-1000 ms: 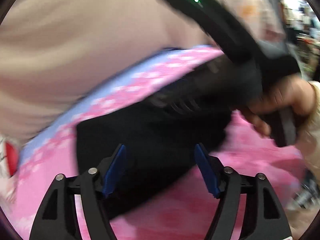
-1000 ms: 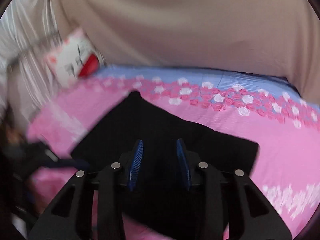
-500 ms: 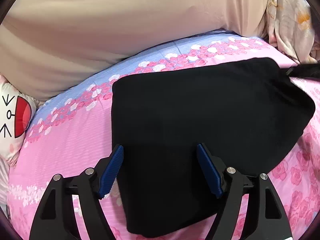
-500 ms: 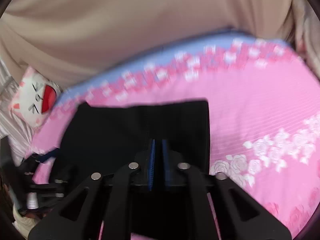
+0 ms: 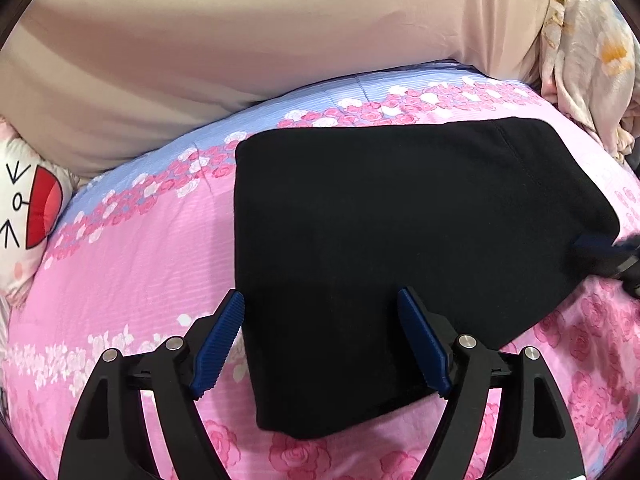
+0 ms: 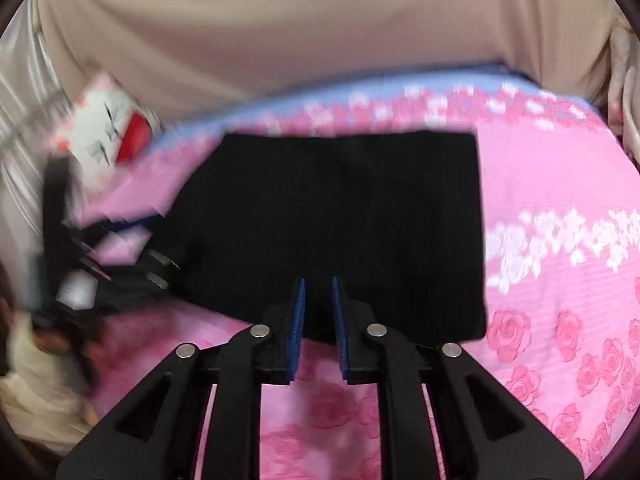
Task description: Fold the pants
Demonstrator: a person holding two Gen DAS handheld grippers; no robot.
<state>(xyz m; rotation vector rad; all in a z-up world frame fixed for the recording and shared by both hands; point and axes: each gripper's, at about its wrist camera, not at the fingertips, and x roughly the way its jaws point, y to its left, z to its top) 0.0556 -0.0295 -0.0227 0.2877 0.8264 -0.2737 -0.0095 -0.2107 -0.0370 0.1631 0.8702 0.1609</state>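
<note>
Black knit pants (image 5: 400,240): soft, limp; grip at a corner edge. Left tongs (image 5: 320,344) spread wide, empty; right tongs (image 6: 318,316) nearly closed, grasping nothing.

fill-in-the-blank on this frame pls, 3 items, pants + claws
The pants are coloured ____.
The left claw is ____, with nothing between its pads.
The pants lie on a bedspread that is mostly ____ with a rose print.

Missing: black; open; pink
</note>
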